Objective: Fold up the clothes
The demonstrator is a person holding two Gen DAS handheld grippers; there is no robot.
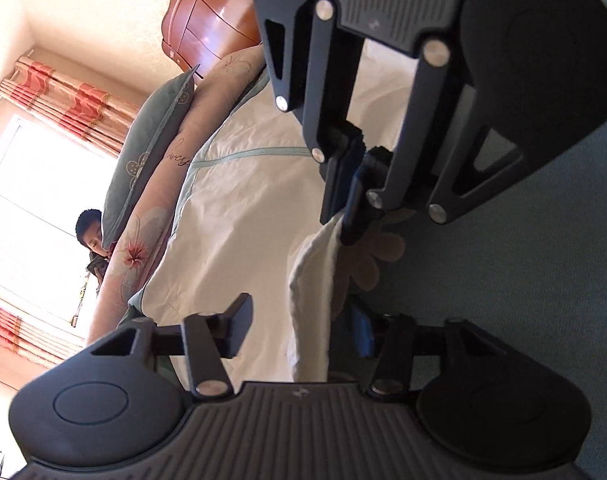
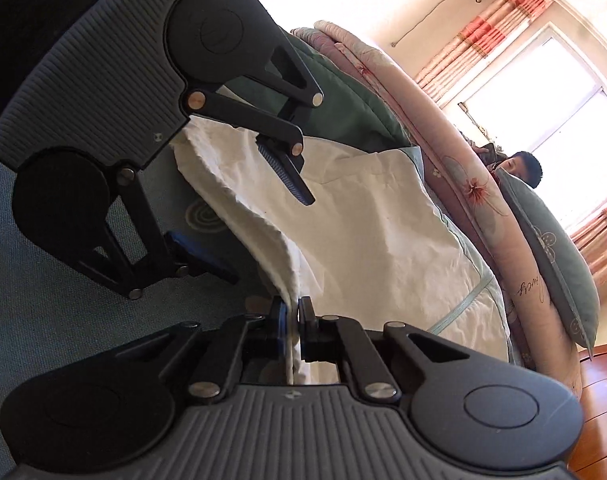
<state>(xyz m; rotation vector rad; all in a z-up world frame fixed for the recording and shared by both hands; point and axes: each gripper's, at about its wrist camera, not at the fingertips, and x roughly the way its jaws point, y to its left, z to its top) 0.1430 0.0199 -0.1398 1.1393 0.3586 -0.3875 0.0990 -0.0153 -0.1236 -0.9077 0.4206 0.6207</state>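
Right gripper (image 2: 293, 320) clenched on raised hem of white cloth (image 2: 363, 240), on the side away from rolled quilt (image 2: 463, 184) | left gripper (image 1: 303, 320) released, jaws straddling same hem | cloth likely light, limp; best pinched at corners | far edge just beside quilt; open teal sheet (image 2: 43, 312) opposite quilt

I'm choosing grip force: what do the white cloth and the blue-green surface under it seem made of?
White cloth: thin woven fabric, probably cotton, matte; it shows fine creases and a limp, hanging edge. Blue-green surface: soft matte textile, perhaps a bedspread or felt-like cover; the weave is too blurred to tell.
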